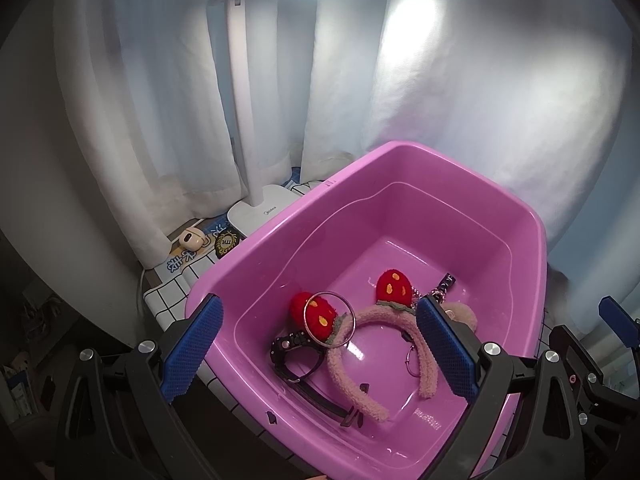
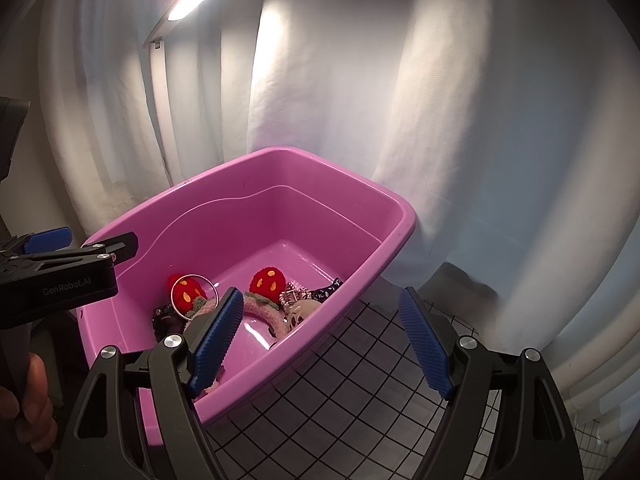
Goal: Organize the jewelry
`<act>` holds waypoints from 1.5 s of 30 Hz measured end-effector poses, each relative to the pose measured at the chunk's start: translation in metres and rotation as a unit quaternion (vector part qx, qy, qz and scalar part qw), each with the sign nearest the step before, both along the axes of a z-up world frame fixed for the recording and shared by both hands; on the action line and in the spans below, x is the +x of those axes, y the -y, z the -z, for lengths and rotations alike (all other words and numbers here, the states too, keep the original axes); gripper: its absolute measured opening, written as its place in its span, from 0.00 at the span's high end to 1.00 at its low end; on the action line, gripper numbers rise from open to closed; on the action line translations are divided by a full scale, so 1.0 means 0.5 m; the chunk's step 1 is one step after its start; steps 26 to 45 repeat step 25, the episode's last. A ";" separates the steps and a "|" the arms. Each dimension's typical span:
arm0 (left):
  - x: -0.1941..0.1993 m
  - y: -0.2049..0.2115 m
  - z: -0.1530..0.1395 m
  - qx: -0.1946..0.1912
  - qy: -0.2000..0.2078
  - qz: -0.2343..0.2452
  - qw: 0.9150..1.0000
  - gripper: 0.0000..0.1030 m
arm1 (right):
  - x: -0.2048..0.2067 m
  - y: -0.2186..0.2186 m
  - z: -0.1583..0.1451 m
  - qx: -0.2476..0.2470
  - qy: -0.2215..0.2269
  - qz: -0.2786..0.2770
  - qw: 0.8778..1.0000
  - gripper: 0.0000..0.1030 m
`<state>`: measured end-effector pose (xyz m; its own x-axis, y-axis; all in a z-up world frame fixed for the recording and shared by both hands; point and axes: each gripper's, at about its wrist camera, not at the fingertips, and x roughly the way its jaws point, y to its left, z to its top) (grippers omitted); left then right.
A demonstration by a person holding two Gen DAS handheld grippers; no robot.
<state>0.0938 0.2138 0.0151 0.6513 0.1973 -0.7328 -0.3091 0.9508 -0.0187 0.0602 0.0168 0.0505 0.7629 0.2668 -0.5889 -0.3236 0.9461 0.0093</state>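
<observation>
1. A table [image 2: 360, 392] covered with a white cloth gridded in black lines carries everything.
2. A pink plastic tub [image 1: 452, 168] sits directly on it.
3. Left of the tub stands a white lamp base [image 1: 260, 212].
4. Near that base lie a small cream earbud case [image 1: 190, 237] and a dark round badge [image 1: 227, 243].

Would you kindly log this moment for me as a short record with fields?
container: pink tub on a grid-patterned cloth
contents: fuzzy pink headband with two red strawberry ears, silver ring resting against one ear, black watch, chain trinkets by the tub's right wall
left gripper: open, above the tub, holding nothing
right gripper: open, straddling the tub's right wall, holding nothing
outside tub: white lamp, earbud case
</observation>
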 end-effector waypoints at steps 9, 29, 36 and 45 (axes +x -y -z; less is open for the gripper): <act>0.001 0.001 0.000 -0.001 0.000 0.006 1.000 0.07 | -0.001 0.000 0.001 -0.001 -0.001 -0.001 1.000 0.26; 0.003 -0.013 -0.002 -0.007 -0.001 -0.002 1.000 0.06 | -0.006 -0.002 0.001 0.000 0.000 -0.001 1.000 0.26; 0.003 -0.013 -0.002 -0.007 -0.001 -0.002 1.000 0.06 | -0.006 -0.002 0.001 0.000 0.000 -0.001 1.000 0.26; 0.003 -0.013 -0.002 -0.007 -0.001 -0.002 1.000 0.06 | -0.006 -0.002 0.001 0.000 0.000 -0.001 1.000 0.26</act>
